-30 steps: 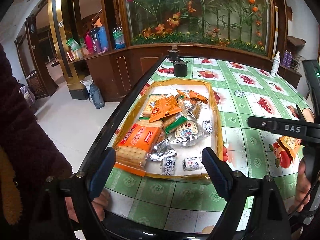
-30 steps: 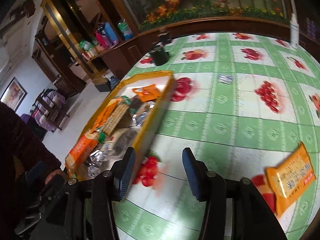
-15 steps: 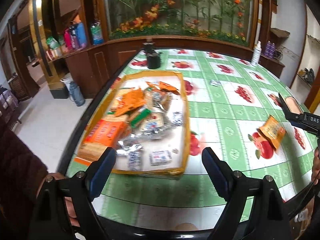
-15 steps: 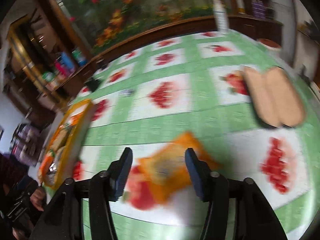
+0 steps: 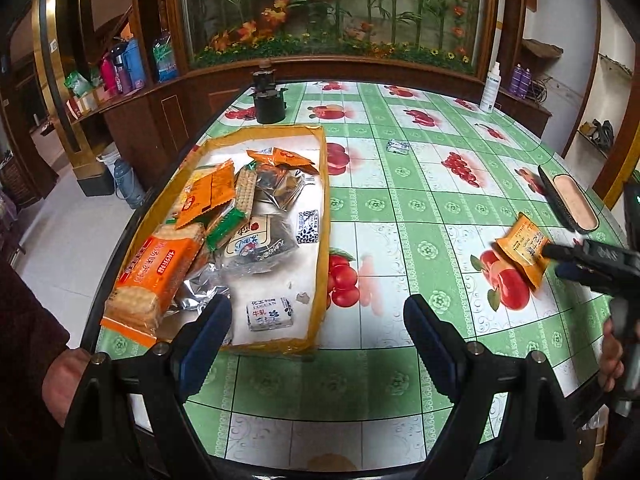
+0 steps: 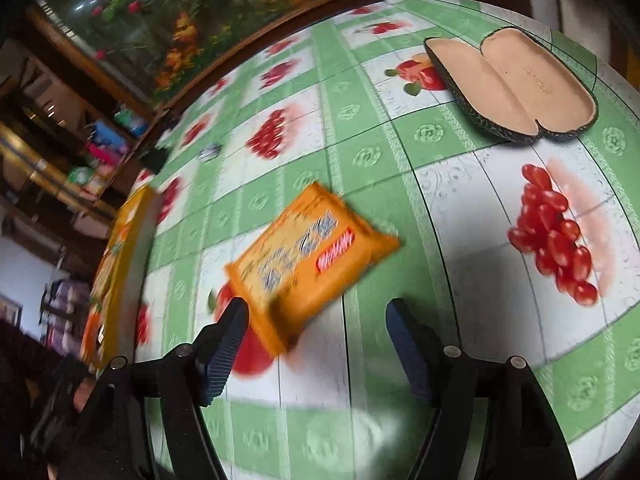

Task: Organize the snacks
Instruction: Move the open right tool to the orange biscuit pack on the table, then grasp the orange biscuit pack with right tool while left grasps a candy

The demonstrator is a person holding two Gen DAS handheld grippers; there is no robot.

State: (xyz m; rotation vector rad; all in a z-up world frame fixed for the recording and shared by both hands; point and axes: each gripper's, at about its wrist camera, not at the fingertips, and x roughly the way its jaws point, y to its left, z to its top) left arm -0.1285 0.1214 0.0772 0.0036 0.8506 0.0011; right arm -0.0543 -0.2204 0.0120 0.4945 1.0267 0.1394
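- Snack tray [image 5: 322,200], yellow-walled, sits at the table's left edge and holds most packets, among them a cracker sleeve [image 5: 154,276]; judged the destination
- Table [image 5: 420,208] carries a fruit-print cloth; an open glasses case [image 6: 516,88] lies beyond the work area and should be left alone
- Orange snack packet [image 6: 312,260] lies flat on the cloth, well apart from the tray, its near corner reaching between the spread jaws
- Right gripper [image 6: 316,336] is open, empty, low over the packet; advise advancing to straddle the packet's narrow width, closing on the body rather than the crimped seam
- Left gripper [image 5: 318,332] is open, empty, near the tray's front wall
- Small candy [image 5: 397,146] lies loose on the cloth; judged pending
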